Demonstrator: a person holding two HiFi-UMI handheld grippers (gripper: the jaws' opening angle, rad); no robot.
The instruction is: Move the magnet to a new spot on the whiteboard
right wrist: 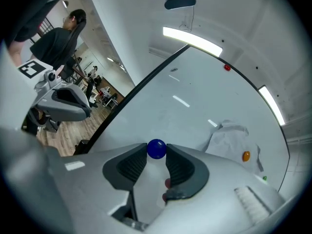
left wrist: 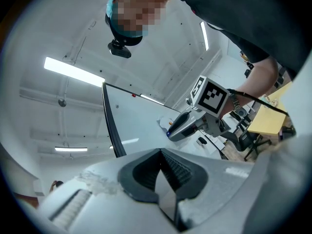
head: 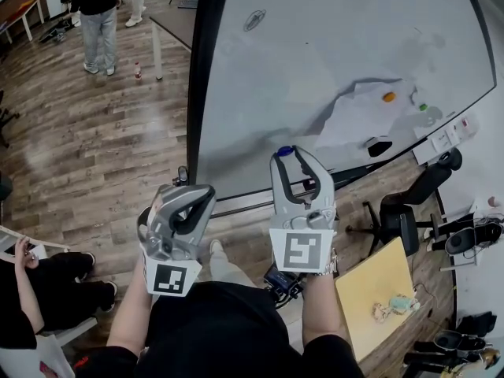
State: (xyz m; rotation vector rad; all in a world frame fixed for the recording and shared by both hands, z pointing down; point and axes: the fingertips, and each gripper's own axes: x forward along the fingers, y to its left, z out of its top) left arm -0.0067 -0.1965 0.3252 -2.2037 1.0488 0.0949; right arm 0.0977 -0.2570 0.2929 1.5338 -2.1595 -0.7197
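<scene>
**Near to far.** The left gripper was clenched on nothing, its fingers meeting. The right gripper grasped the blue magnet at its tips, in front of the lower part of the whiteboard. We could not tell whether the magnet touched the board. We judged that the grip should hold firm until the magnet sat flat on bare board, clear of the paper sheet. Only the right gripper view showed the pinch plainly, and a red magnet at the far edge. The head view gave a mere blue sliver.
</scene>
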